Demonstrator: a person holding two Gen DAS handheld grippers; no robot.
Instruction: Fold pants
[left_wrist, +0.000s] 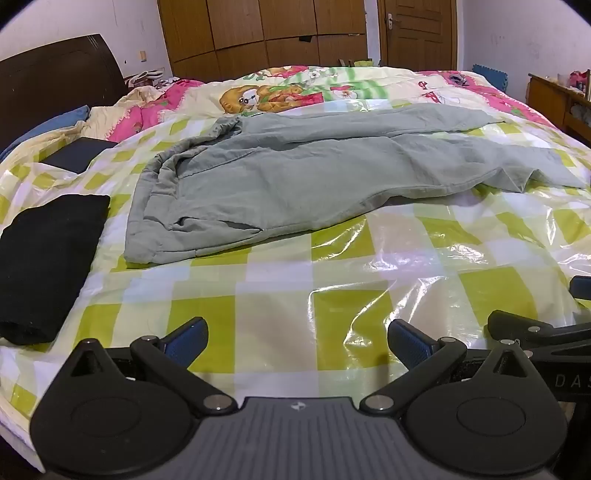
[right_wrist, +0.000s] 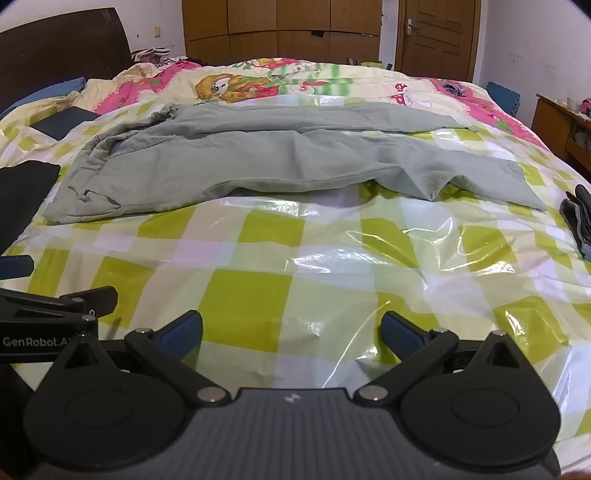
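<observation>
Grey-green pants lie spread across the bed on a green-checked plastic sheet, waistband to the left, legs running right. They also show in the right wrist view, with one leg's end rumpled at the right. My left gripper is open and empty, low over the sheet, well short of the pants. My right gripper is open and empty, also near the front of the bed. Each gripper's edge shows in the other's view.
A folded black garment lies at the left of the bed. A dark flat box lies behind it. Dark gloves lie at the right edge. A cartoon-print quilt covers the far half. Wardrobe and door stand behind.
</observation>
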